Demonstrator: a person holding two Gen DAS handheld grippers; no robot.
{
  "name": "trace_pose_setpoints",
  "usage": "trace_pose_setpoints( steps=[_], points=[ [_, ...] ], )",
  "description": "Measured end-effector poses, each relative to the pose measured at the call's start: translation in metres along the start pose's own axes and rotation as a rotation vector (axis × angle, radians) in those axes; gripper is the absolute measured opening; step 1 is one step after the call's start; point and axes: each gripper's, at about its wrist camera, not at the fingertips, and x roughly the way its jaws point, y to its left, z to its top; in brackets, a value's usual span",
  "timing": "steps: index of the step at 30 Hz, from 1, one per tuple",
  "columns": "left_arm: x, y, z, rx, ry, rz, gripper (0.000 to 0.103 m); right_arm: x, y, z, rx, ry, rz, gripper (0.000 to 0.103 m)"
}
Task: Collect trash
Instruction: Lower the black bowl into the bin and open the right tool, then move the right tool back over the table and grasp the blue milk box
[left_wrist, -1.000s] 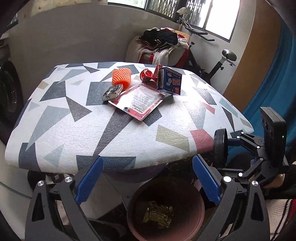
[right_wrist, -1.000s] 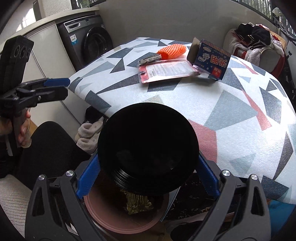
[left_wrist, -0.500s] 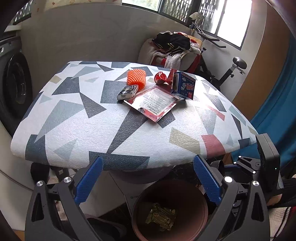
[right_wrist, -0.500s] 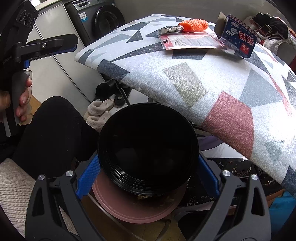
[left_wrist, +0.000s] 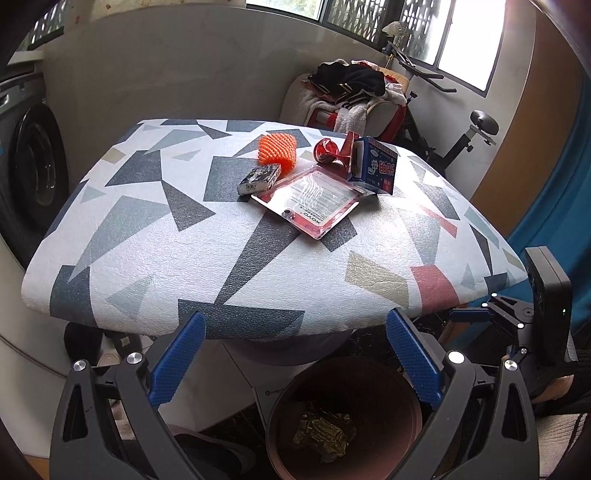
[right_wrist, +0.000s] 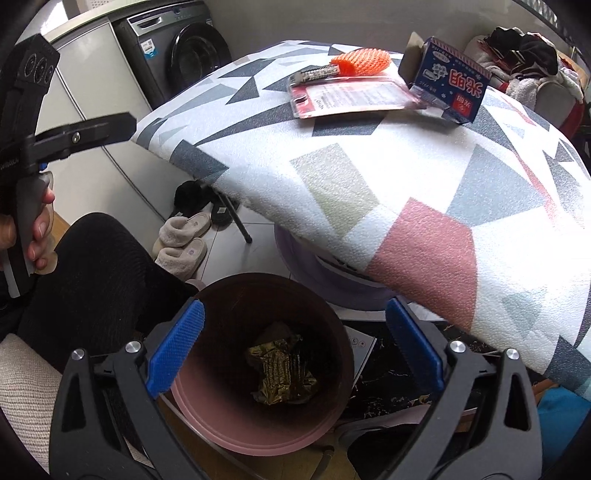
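Right gripper (right_wrist: 293, 347) now hanging wide open and empty over the bin (right_wrist: 258, 439), black lid just released; left gripper (left_wrist: 293, 360) waiting open too; remaining trash (left_wrist: 314, 201) still lying on tabletop (left_wrist: 184, 258).

Both your grippers empty, jaws spread wide.

Your right gripper (right_wrist: 293, 349) points steeply downward with its blue pads (right_wrist: 175, 347) far apart and nothing between them. Your left gripper (left_wrist: 295, 362) is level, facing forward, just as wide (nothing gripped there either). Your left hand (right_wrist: 35, 229) wraps the handle, fingers curled round it, held off to the left side.
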Motion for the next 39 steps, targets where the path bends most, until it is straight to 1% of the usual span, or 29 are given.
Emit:
trace_pose_setpoints(
  steps=[7, 10, 13, 15, 19, 22, 24, 29, 33, 36, 39],
  points=[
    [0.003, 0.000, 0.007, 0.026, -0.013, 0.056, 0.097, -0.017, -0.035, 0.020, 0.073, -0.073, -0.120, 0.097],
    [0.000, 0.002, 0.013, 0.026, -0.039, 0.087, 0.097, -0.025, -0.053, 0.028, 0.118, -0.094, -0.155, 0.097],
    [-0.004, 0.003, 0.020, 0.024, -0.067, 0.119, 0.097, -0.031, -0.066, 0.036, 0.151, -0.102, -0.233, 0.097],
    [-0.006, 0.005, 0.026, 0.019, -0.085, 0.145, 0.097, -0.032, -0.072, 0.043, 0.160, -0.099, -0.262, 0.097],
    [-0.007, 0.008, 0.042, 0.005, -0.106, 0.210, 0.097, -0.038, -0.080, 0.054, 0.152, -0.123, -0.253, 0.097],
    [-0.006, 0.013, 0.054, 0.002, -0.109, 0.196, 0.097, -0.042, -0.084, 0.063, 0.132, -0.138, -0.252, 0.097],
    [-0.004, 0.015, 0.061, 0.003, -0.110, 0.199, 0.097, -0.043, -0.085, 0.069, 0.122, -0.146, -0.257, 0.097],
    [-0.002, 0.017, 0.075, 0.030, -0.149, 0.203, 0.097, -0.045, -0.093, 0.081, 0.108, -0.187, -0.270, 0.097],
    [-0.001, 0.024, 0.089, 0.007, -0.184, 0.216, 0.097, -0.046, -0.098, 0.091, 0.082, -0.219, -0.286, 0.097],
    [0.001, 0.033, 0.099, -0.024, -0.199, 0.213, 0.097, -0.045, -0.104, 0.099, 0.070, -0.225, -0.270, 0.097],
    [0.002, 0.040, 0.108, -0.042, -0.222, 0.210, 0.097, -0.042, -0.114, 0.107, 0.104, -0.202, -0.217, 0.097]
  ],
)
